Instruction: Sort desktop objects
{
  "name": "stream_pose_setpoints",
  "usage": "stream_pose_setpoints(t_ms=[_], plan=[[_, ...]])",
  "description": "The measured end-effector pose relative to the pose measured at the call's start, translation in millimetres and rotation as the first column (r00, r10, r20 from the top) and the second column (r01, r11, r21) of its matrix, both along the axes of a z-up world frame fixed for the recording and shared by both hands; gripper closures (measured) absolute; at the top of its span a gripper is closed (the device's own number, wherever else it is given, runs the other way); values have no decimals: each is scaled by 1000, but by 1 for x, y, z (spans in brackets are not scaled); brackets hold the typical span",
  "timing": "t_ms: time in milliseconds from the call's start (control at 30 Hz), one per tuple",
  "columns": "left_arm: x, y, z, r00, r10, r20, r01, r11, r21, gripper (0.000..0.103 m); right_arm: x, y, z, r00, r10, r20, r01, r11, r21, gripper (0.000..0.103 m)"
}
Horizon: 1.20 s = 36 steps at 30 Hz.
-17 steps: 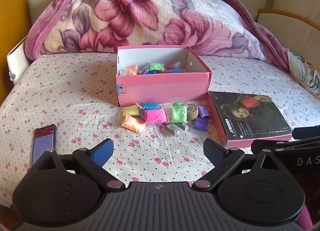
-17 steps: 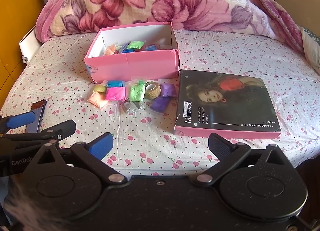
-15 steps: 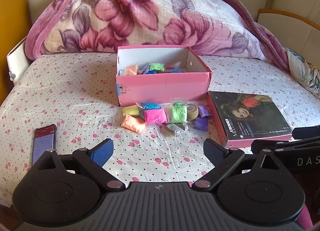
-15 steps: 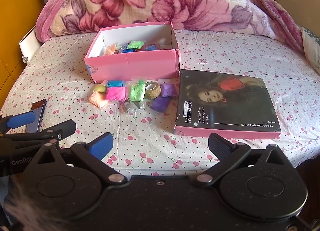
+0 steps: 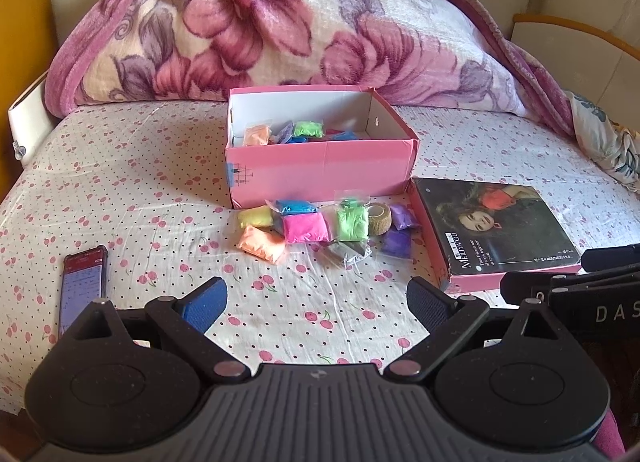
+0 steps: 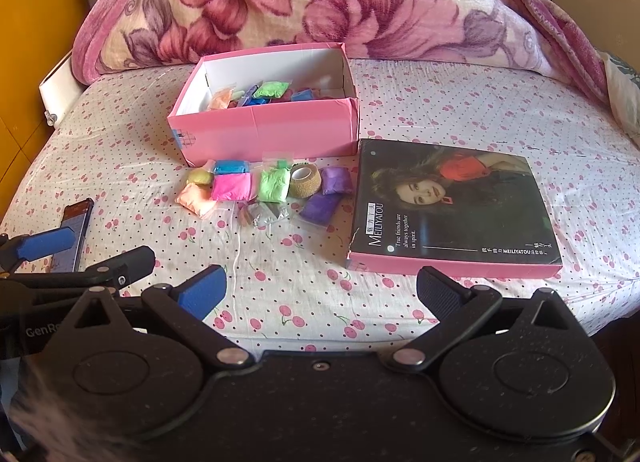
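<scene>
While both grippers hang low over the near edge of the bed, the left gripper (image 5: 316, 298) and the right gripper (image 6: 320, 288) each have their jaws spread wide with nothing between them. From the left wrist view, the pink box (image 5: 320, 170) sits at about twelve o'clock on the cherry-print sheet (image 5: 132, 182), open-topped, white inside, and already holding several small packets in orange, green and blue. Touching or just beside its front wall lies a loose cluster of clay packets: a yellow packet (image 5: 254, 217) at the cluster's nine o'clock end, a blue packet (image 5: 296, 207) just behind a bright pink packet (image 5: 305, 227), an orange packet (image 5: 261, 244) nearest the camera on that side, a green packet (image 5: 352, 221) in clear wrap toward the middle, a grey packet (image 5: 344, 253) in crumpled plastic in front of it, and two purple packets (image 5: 398, 238) at the three o'clock end. A tan tape roll (image 5: 379, 217) stands between the green packet and the purple ones. At about two o'clock, the box lid (image 5: 492, 230) lies flat beside the cluster, dark, printed with a woman's portrait and the word MEILIYATOU, its rim pink. A phone (image 5: 82, 282) with a lit screen lies at about nine o'clock, well apart from the packets. A floral blanket (image 5: 280, 30) is heaped behind the box.
</scene>
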<state>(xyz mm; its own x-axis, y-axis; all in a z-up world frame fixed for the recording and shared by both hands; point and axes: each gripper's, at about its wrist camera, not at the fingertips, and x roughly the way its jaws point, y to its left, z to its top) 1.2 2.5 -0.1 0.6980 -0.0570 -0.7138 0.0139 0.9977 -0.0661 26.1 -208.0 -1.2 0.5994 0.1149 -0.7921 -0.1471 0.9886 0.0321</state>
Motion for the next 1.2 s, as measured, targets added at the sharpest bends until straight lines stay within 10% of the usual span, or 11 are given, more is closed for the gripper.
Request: stream_pose_setpoints(t_ms=[1200], plan=[[-2, -3, -2, 1000, -6, -1, 6, 1000, 5, 6, -3, 3, -1, 1000, -4, -6, 4, 1000, 13, 1]])
